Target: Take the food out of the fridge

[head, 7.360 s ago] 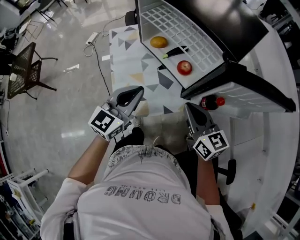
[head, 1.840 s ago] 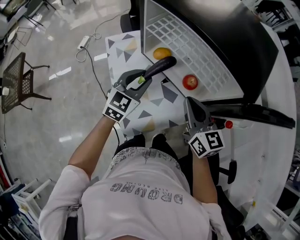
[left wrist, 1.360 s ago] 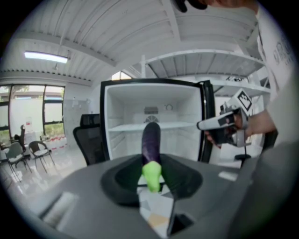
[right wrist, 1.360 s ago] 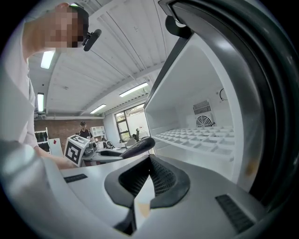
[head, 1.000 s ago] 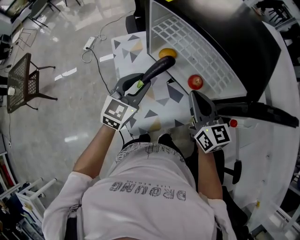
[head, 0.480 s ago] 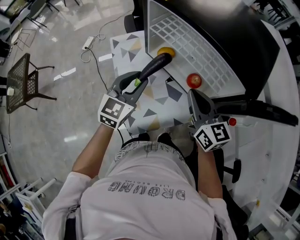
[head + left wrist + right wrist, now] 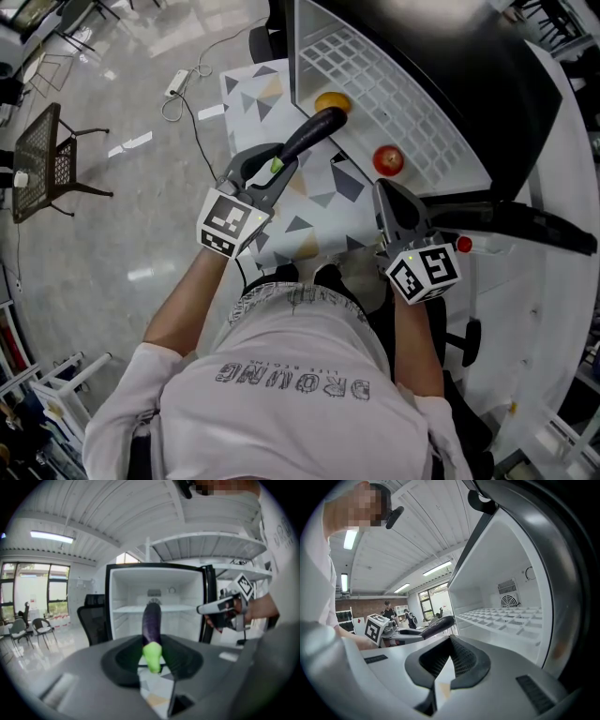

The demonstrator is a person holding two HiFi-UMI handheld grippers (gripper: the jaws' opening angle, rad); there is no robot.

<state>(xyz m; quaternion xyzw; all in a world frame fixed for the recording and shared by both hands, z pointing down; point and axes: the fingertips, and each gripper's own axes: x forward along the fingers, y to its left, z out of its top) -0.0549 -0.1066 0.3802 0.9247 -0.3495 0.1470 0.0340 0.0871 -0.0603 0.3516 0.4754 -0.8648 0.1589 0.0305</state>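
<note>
Fridge shelf [image 7: 412,94]: orange [image 7: 333,100] by eggplant [image 7: 309,131] tip, apple [image 7: 387,160]

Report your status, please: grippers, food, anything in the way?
Left gripper shut on eggplant, at its green stem. Right gripper shut, empty. Apple and orange on fridge shelf. Nothing seen in the way.

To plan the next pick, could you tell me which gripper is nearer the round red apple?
Right. The right gripper sits just below the round red apple in the head view; the left gripper, gripping the purple eggplant, is farther off to its left.
</note>
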